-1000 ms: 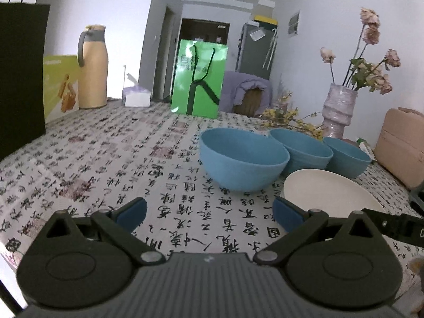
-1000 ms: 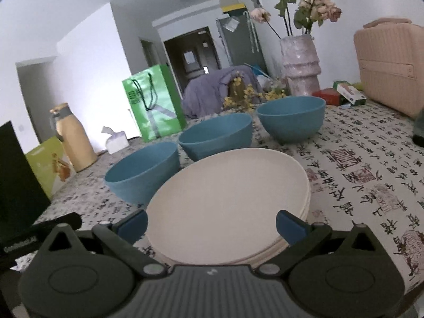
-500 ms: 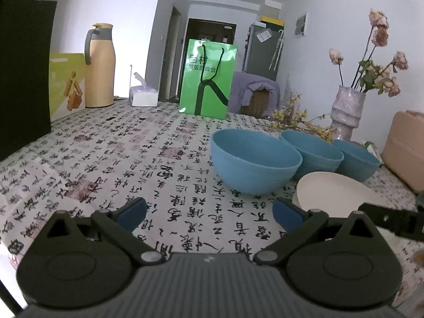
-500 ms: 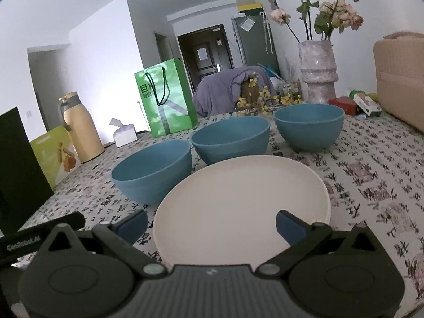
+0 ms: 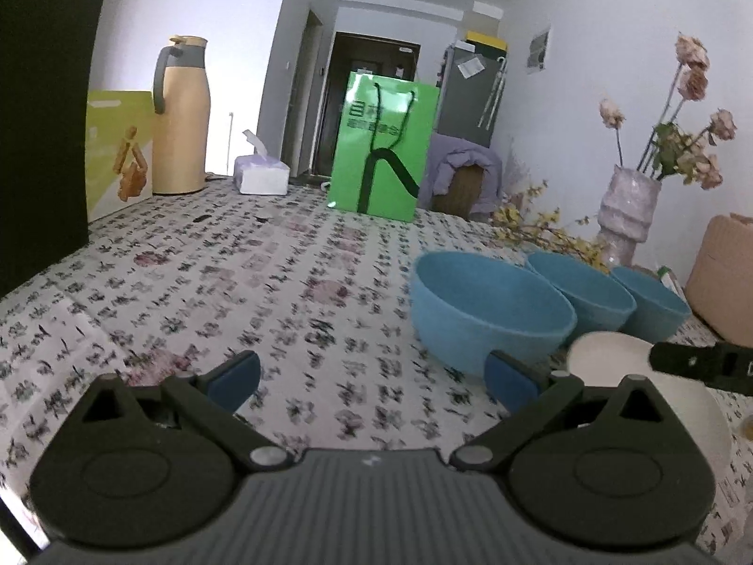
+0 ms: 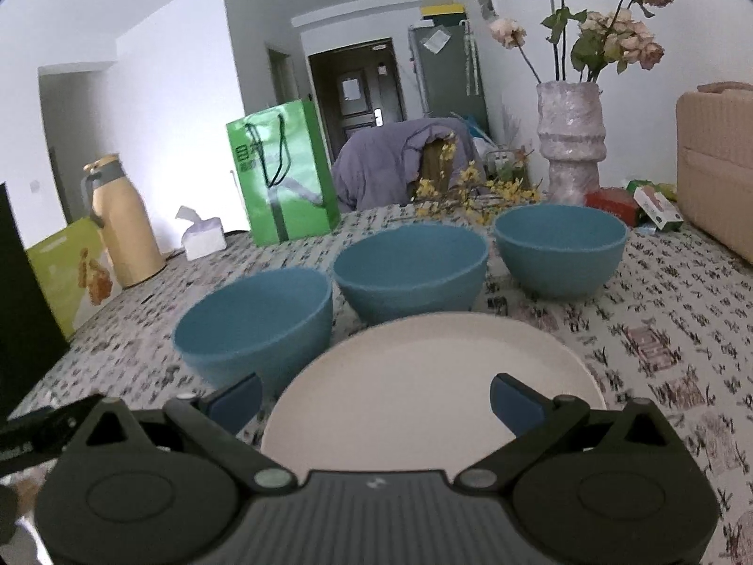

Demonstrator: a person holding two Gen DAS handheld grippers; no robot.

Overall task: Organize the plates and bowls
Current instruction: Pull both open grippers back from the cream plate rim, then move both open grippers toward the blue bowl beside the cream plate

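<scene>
Three blue bowls stand in a row on the patterned tablecloth: the left bowl (image 6: 256,322), the middle bowl (image 6: 409,270) and the right bowl (image 6: 560,247). A cream plate (image 6: 433,383) lies in front of them, right before my right gripper (image 6: 376,398), which is open with its jaws either side of the plate's near edge. In the left wrist view the nearest blue bowl (image 5: 489,313) sits ahead to the right, the plate (image 5: 612,353) beyond it. My left gripper (image 5: 374,379) is open above bare cloth, holding nothing.
A green paper bag (image 5: 383,146), a tan thermos (image 5: 181,115), a tissue box (image 5: 261,174) and a black bag (image 5: 42,127) stand at the back and left. A vase of dried flowers (image 6: 569,141) and a beige case (image 6: 715,165) are at the right.
Both grippers have drawn back a little and turned slightly left; the bowls and plate look farther and shifted right in the left wrist view. No object has moved.
</scene>
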